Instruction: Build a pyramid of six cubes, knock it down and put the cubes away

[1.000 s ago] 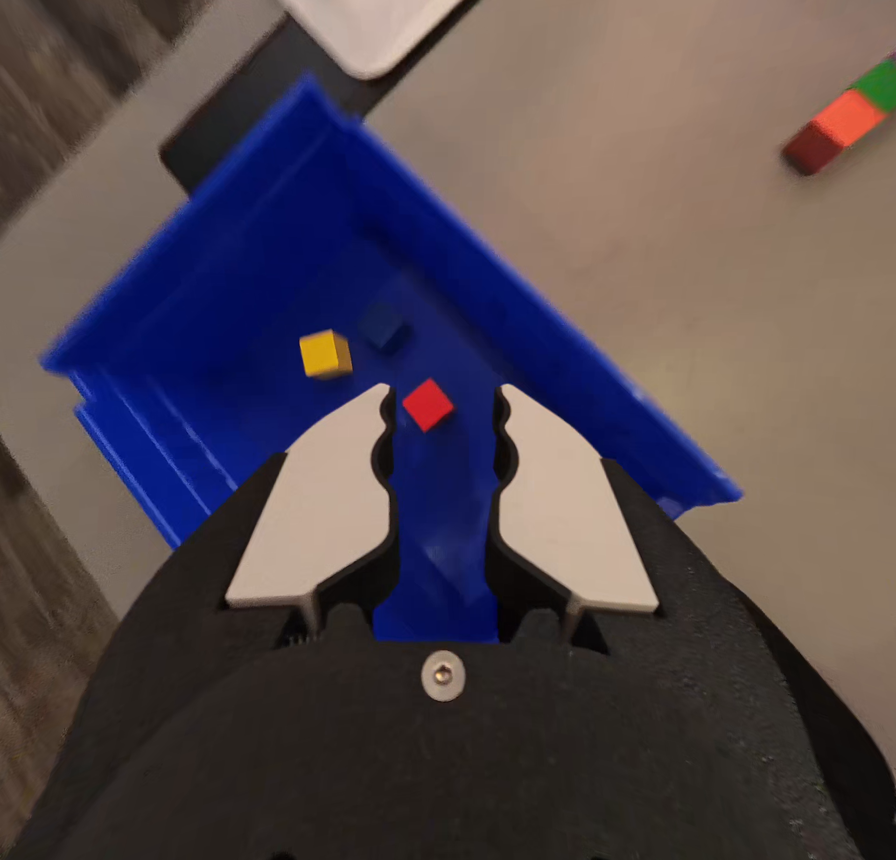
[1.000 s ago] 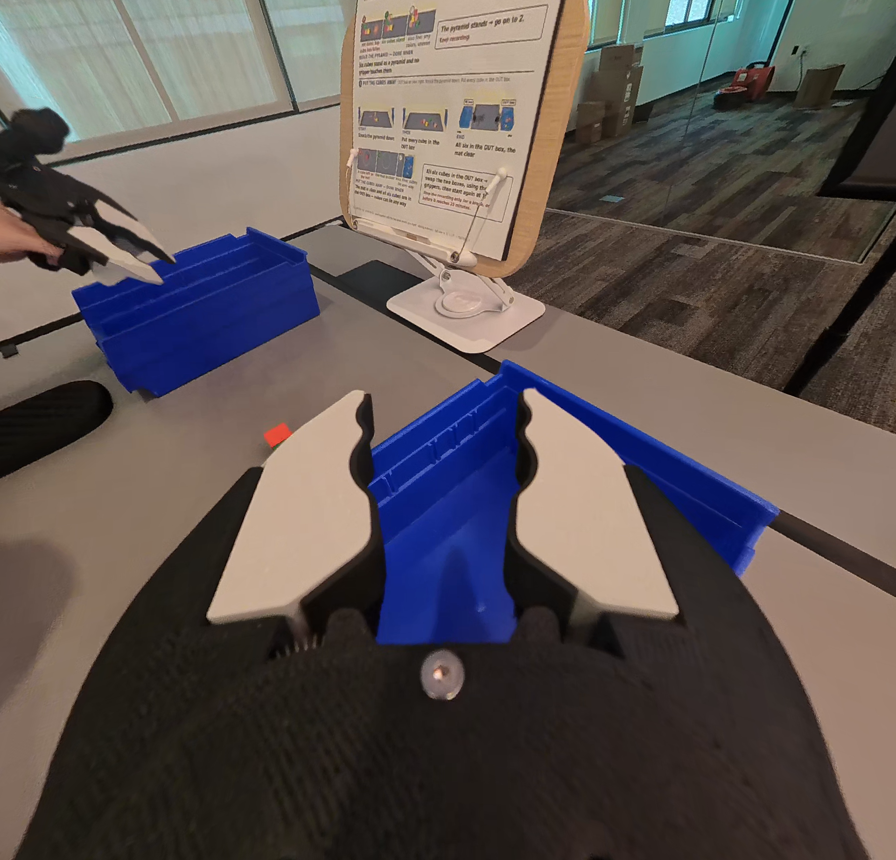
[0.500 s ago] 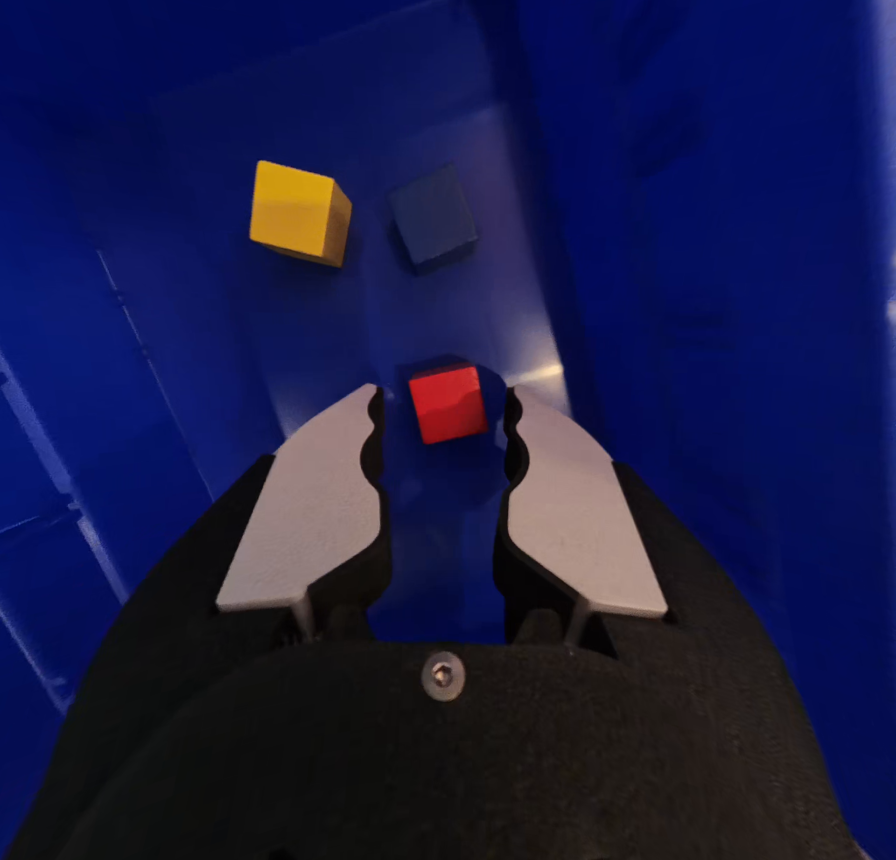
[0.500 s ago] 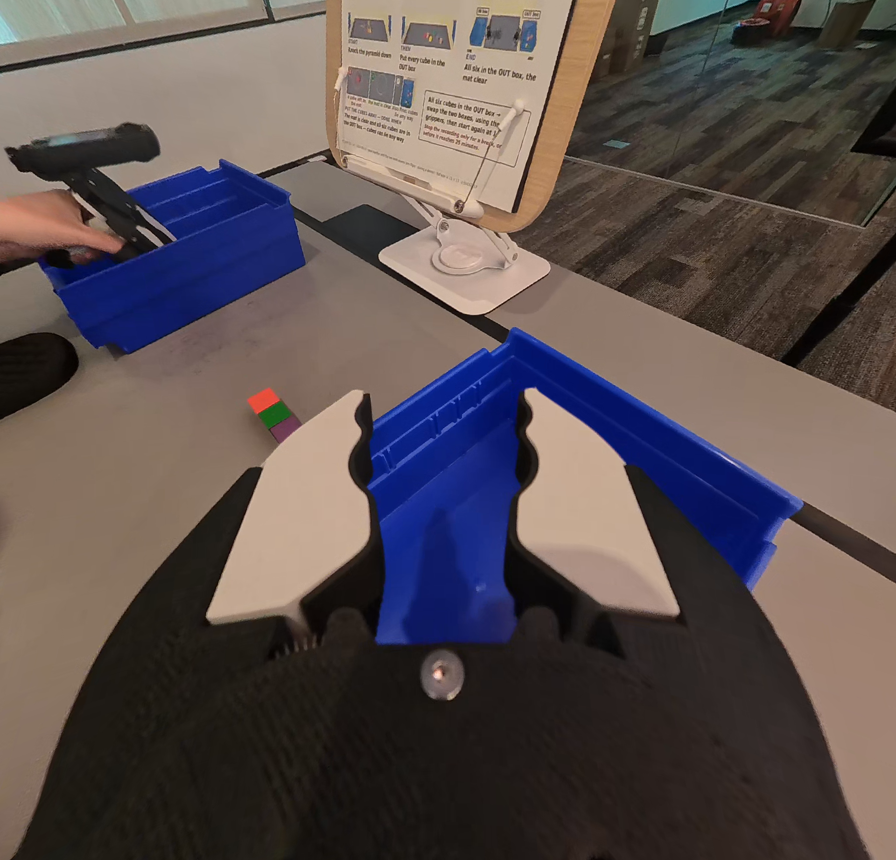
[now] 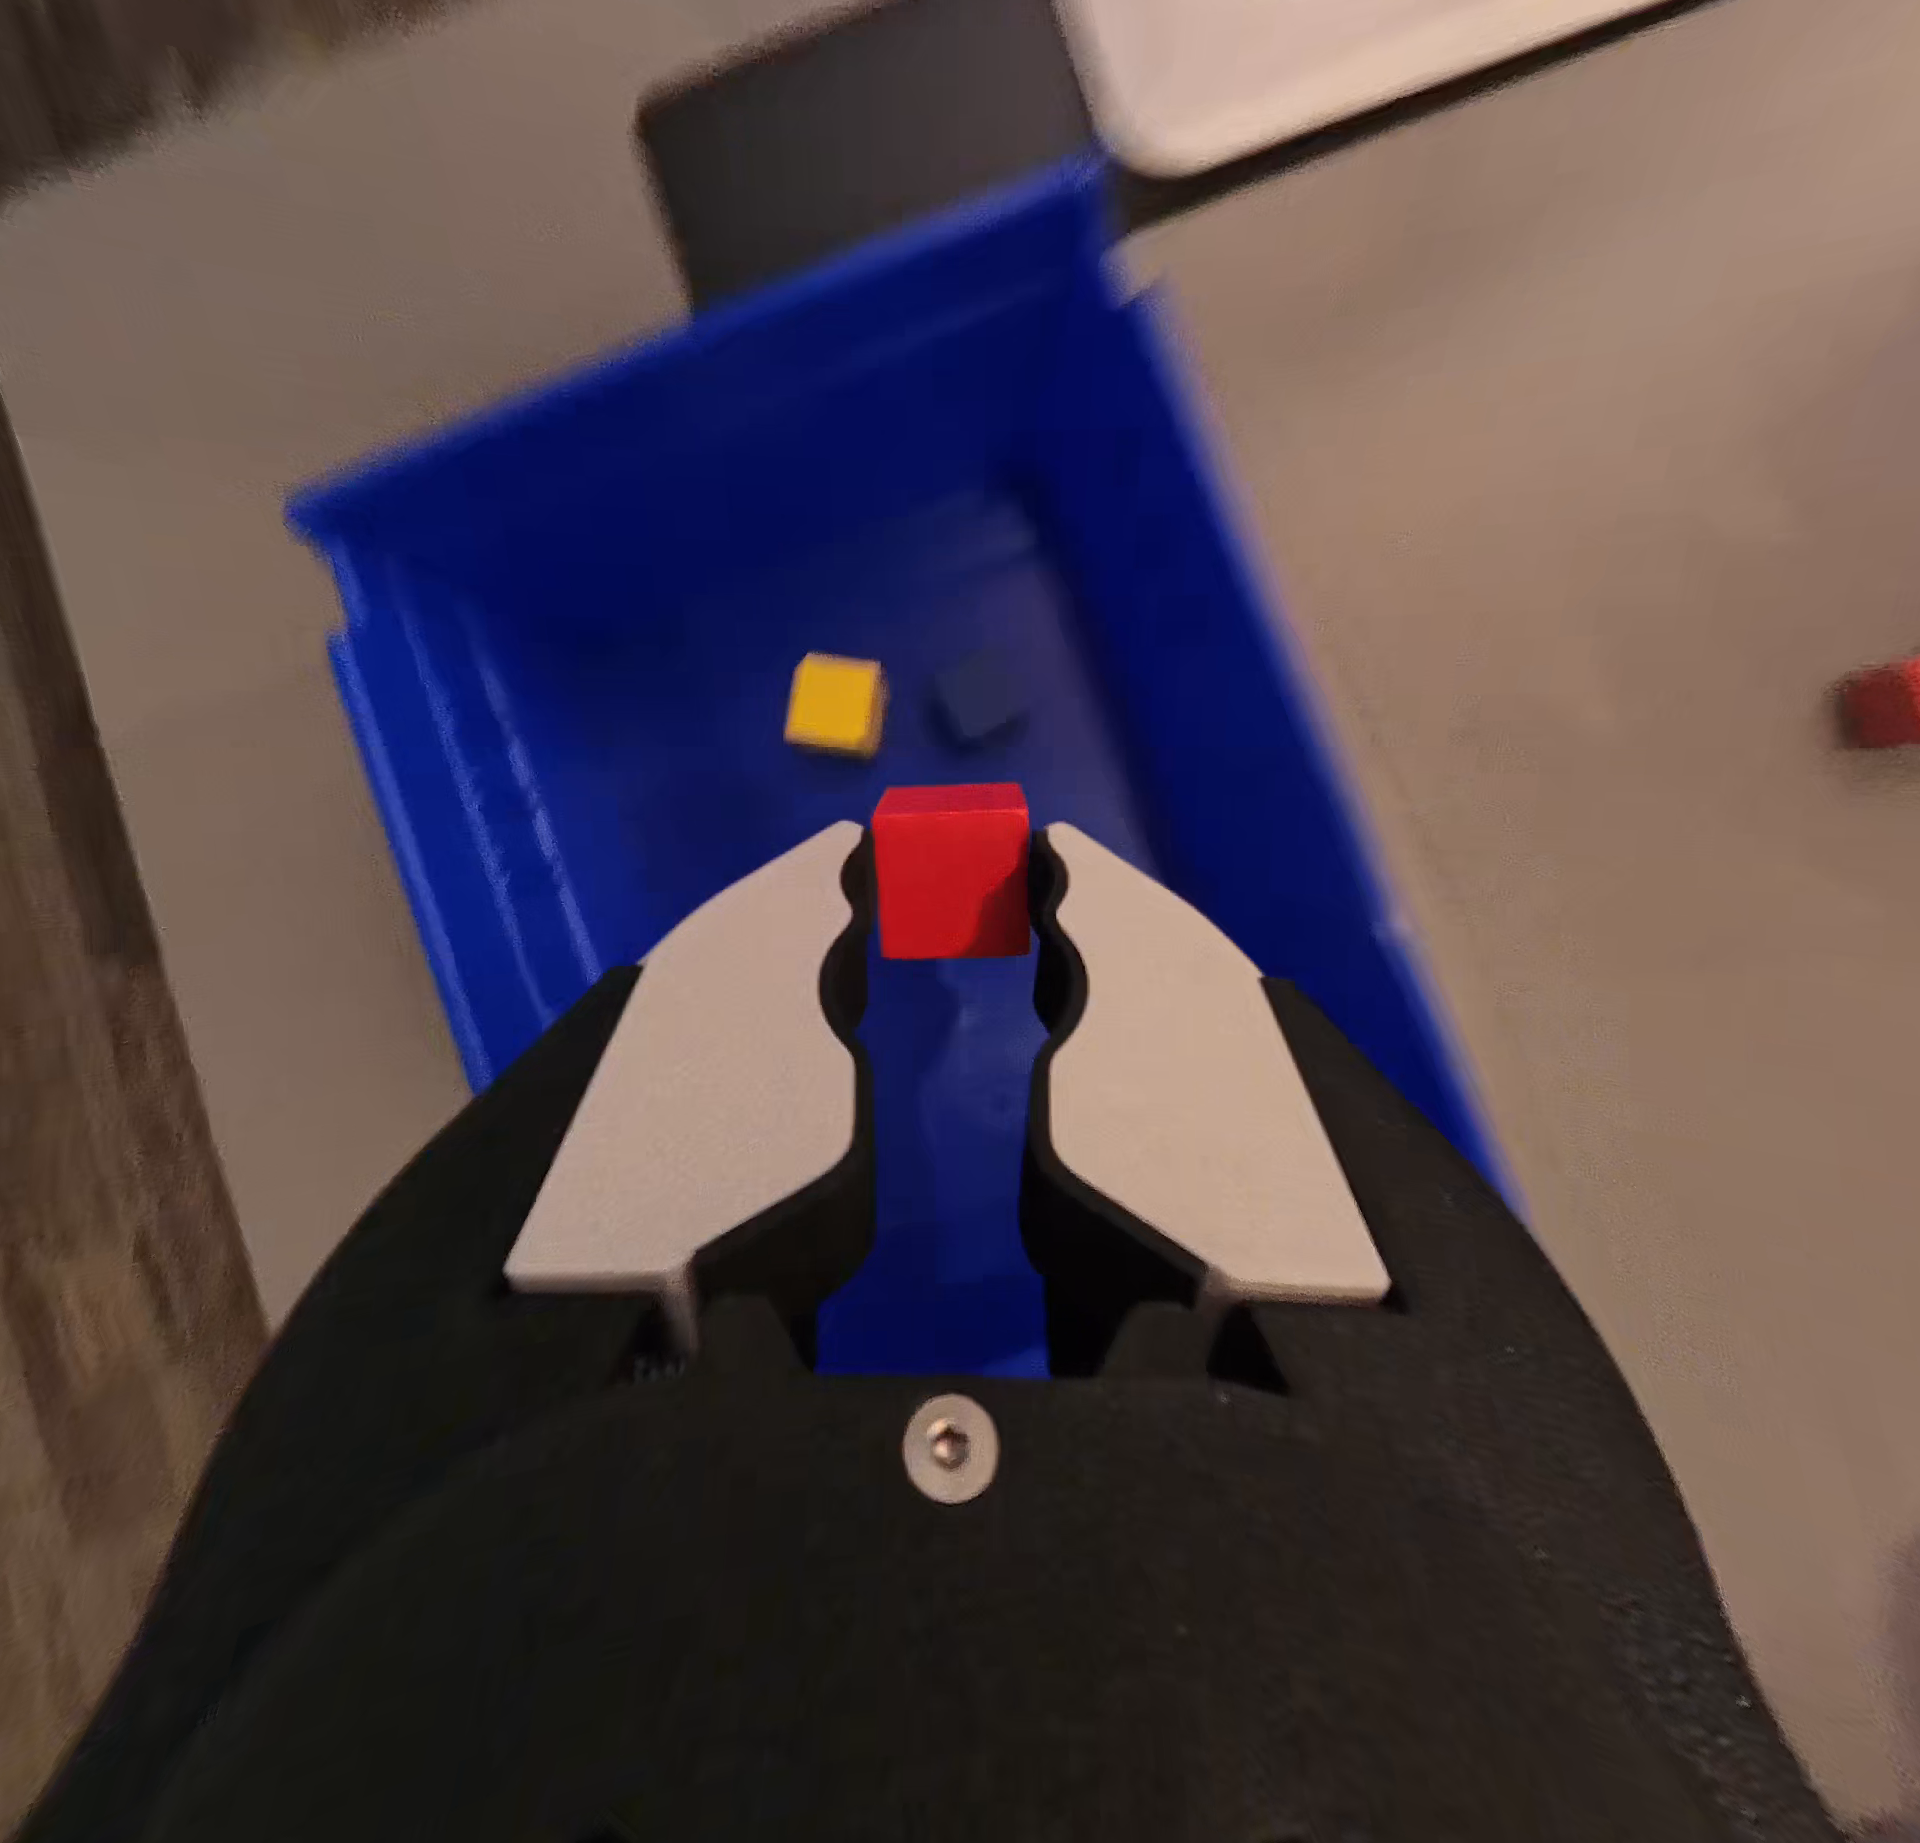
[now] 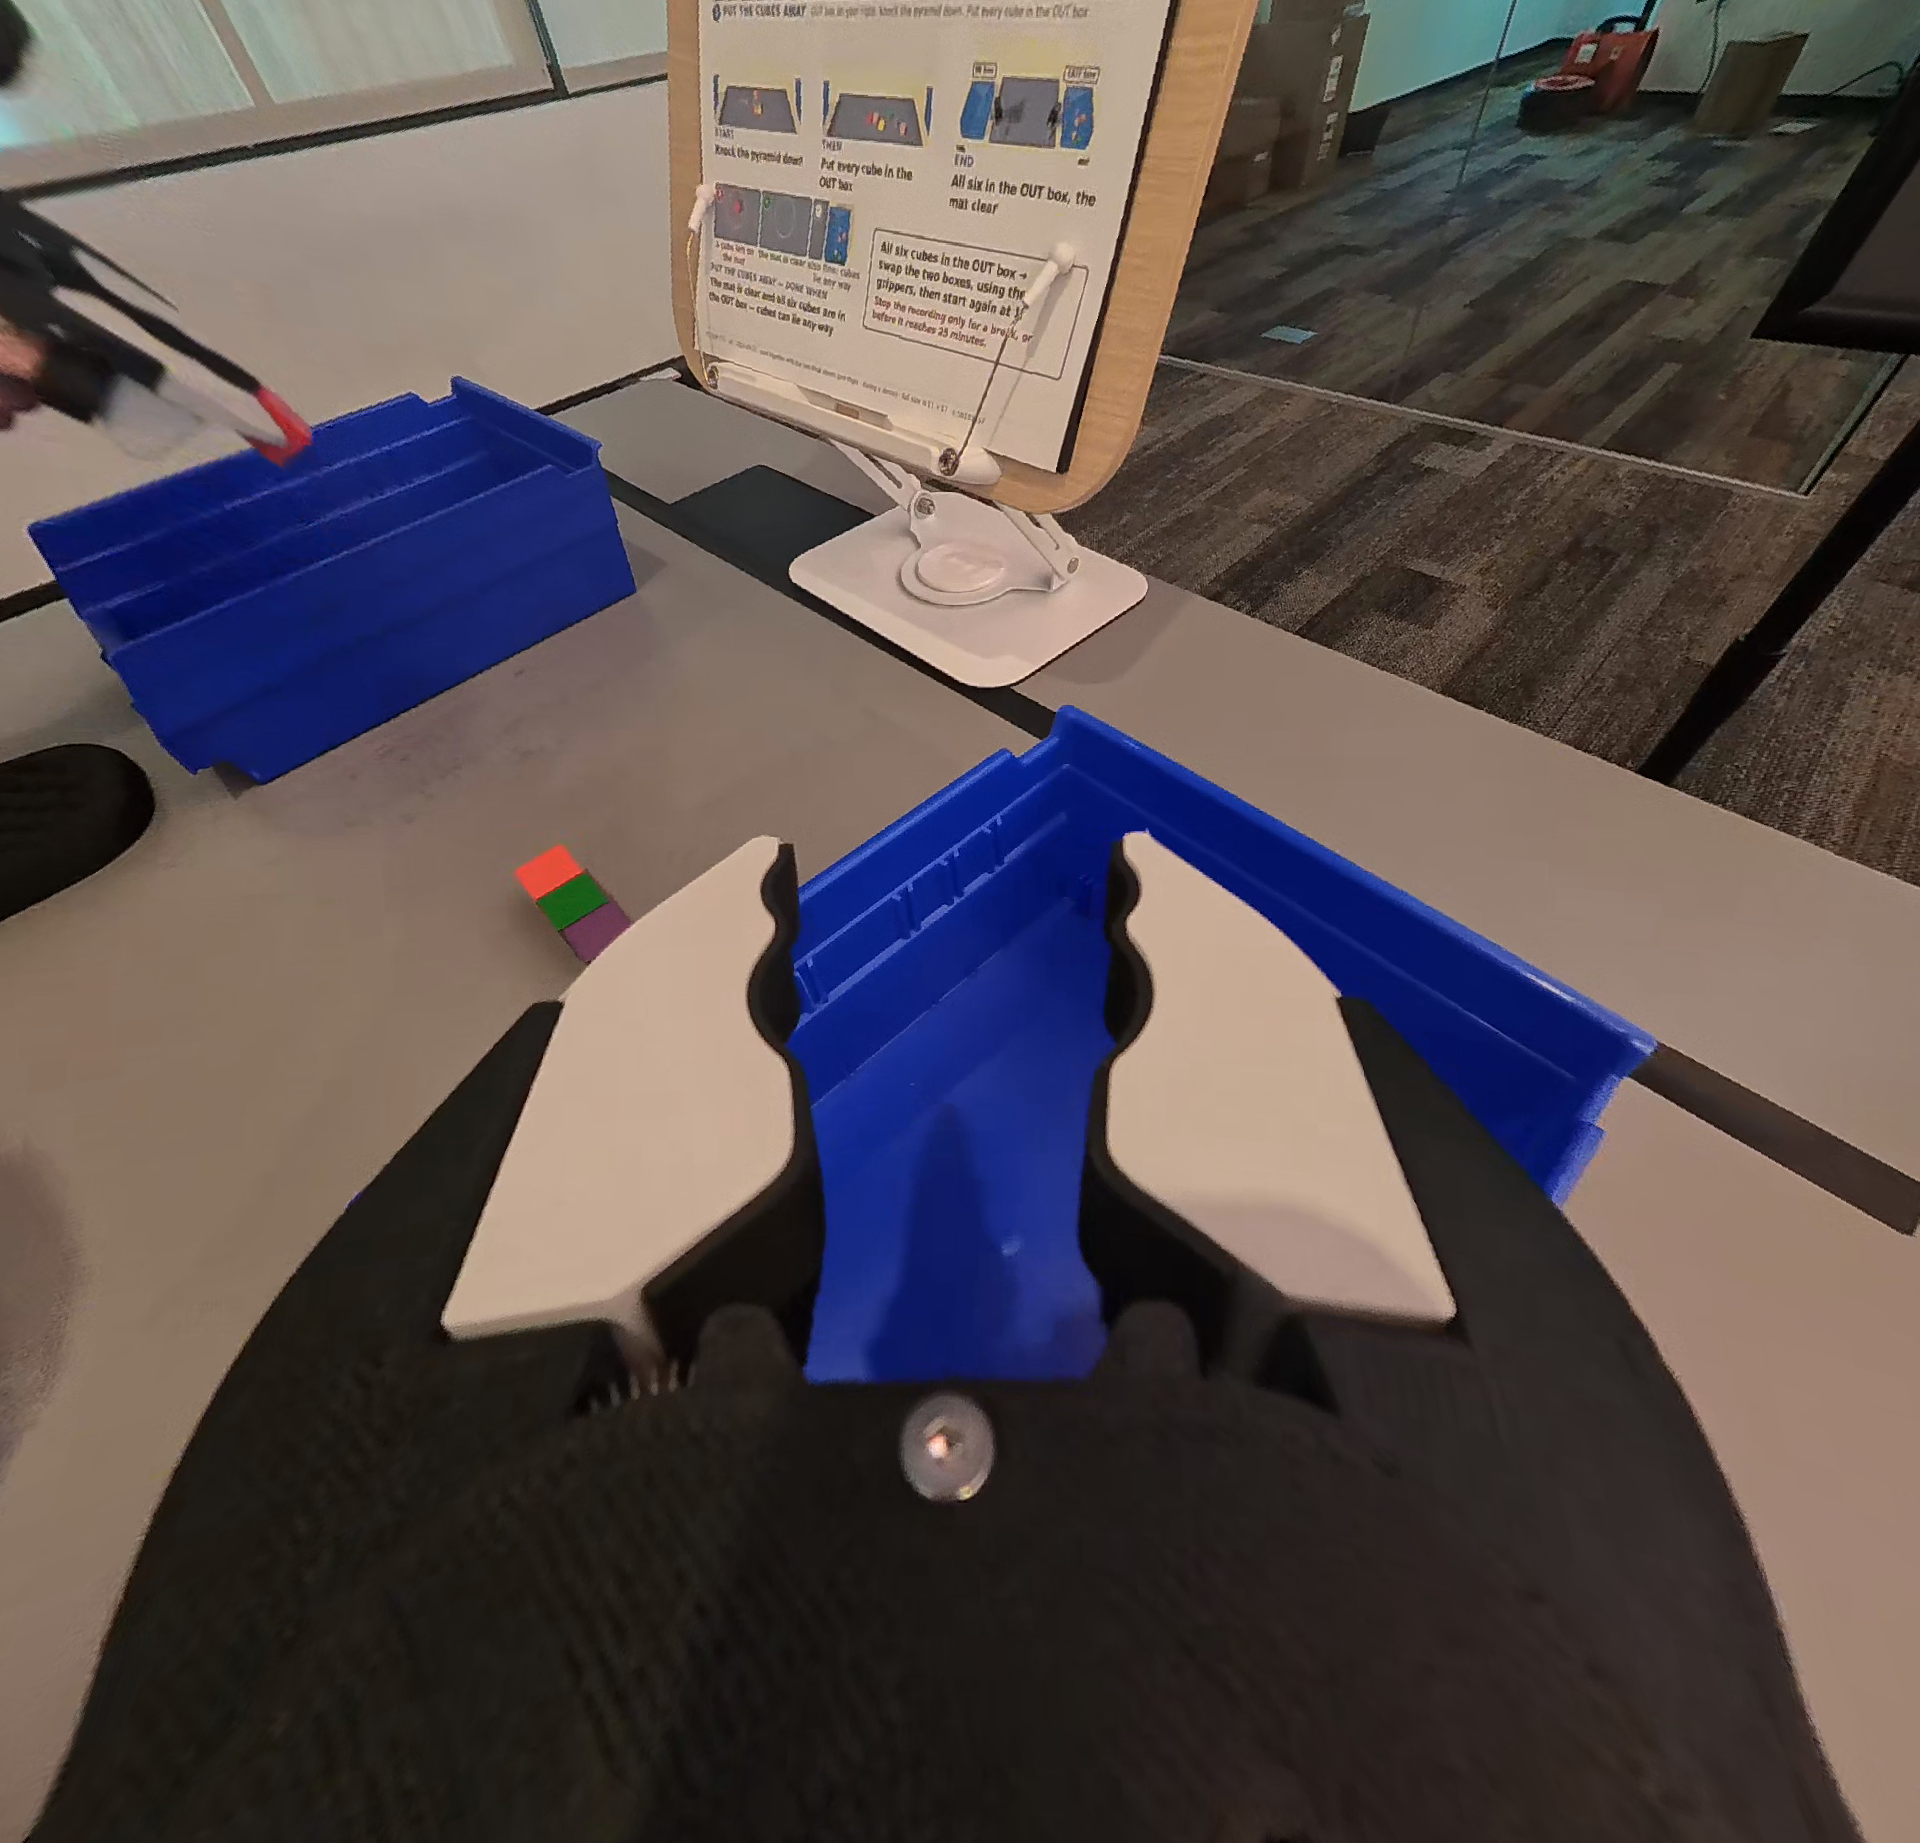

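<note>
Above the far blue bin (image 5: pixel 1195 588), a red cube (image 5: pixel 951 884) is gripped by the left gripper (image 5: pixel 951 837); the right gripper (image 6: pixel 951 848) is held open over the near bin (image 6: pixel 1351 920).

Printed instr. sheet (image 6: pixel 914 162) on stand

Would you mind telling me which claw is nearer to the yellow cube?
Left. The left claw hangs just above the bin holding the yellow cube; the right claw sits across the table, over the other bin.

Red cube (image 5: pixel 951 884) lifted above yellow cube (image 5: pixel 833 702), navy cube (image 5: pixel 974 707).
</note>
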The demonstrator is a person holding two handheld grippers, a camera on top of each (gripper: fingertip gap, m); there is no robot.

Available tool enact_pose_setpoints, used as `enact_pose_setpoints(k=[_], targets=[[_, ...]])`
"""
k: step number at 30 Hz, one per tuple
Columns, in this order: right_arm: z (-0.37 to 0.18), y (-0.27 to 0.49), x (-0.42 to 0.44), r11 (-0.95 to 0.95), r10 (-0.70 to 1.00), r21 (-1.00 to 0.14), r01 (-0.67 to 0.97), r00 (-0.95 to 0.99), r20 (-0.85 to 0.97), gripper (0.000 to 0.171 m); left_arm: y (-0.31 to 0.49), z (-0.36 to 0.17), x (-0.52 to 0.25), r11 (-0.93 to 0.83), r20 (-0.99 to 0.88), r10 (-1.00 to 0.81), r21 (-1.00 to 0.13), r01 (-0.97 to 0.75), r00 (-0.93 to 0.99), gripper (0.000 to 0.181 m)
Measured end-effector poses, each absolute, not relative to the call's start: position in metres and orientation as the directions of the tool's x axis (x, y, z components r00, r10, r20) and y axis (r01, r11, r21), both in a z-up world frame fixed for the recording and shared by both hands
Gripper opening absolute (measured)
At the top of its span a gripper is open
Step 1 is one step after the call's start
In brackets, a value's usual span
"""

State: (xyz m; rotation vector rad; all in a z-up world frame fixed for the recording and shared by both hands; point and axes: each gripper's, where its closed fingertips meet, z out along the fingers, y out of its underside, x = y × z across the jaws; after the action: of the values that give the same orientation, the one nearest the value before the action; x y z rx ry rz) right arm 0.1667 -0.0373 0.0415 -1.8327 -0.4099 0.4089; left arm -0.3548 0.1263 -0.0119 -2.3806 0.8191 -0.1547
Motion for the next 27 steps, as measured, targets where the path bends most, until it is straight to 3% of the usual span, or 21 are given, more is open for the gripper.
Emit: enact_pose_setpoints(k=[2, 5, 11, 15, 27], targets=[[0.043, -0.037, 0.167, -0.28, 0.472, -0.957, 0.08, 0.879, -0.065, 0.058, 0.1, 0.024, -0.303, -0.503, -0.019, -0.734, -0.657, -0.562, 0.679, 0.028], [0.044, -0.037, 0.164, -0.275, 0.479, -0.958, 0.086, 0.876, -0.059, 0.058, 0.035, 0.043, -0.211, -0.266, 0.048, -0.943, -0.705, -0.657, 0.33, 0.028], [0.047, -0.04, 0.158, -0.262, 0.497, -0.96, 0.096, 0.866, -0.049, 0.058, -0.038, -0.027, -0.094, 0.229, -0.098, -0.972, -0.578, -0.783, -0.213, 0.028], [0.053, -0.045, 0.161, -0.238, 0.498, -0.968, 0.083, 0.866, -0.048, 0.058, -0.036, -0.08, -0.062, 0.332, -0.114, -0.942, -0.434, -0.837, -0.314, 0.028], [0.06, -0.051, 0.177, -0.206, 0.487, -0.978, 0.031, 0.87, -0.076, 0.057, -0.02, -0.116, -0.048, 0.324, -0.044, -0.942, -0.373, -0.869, -0.333, 0.028]])
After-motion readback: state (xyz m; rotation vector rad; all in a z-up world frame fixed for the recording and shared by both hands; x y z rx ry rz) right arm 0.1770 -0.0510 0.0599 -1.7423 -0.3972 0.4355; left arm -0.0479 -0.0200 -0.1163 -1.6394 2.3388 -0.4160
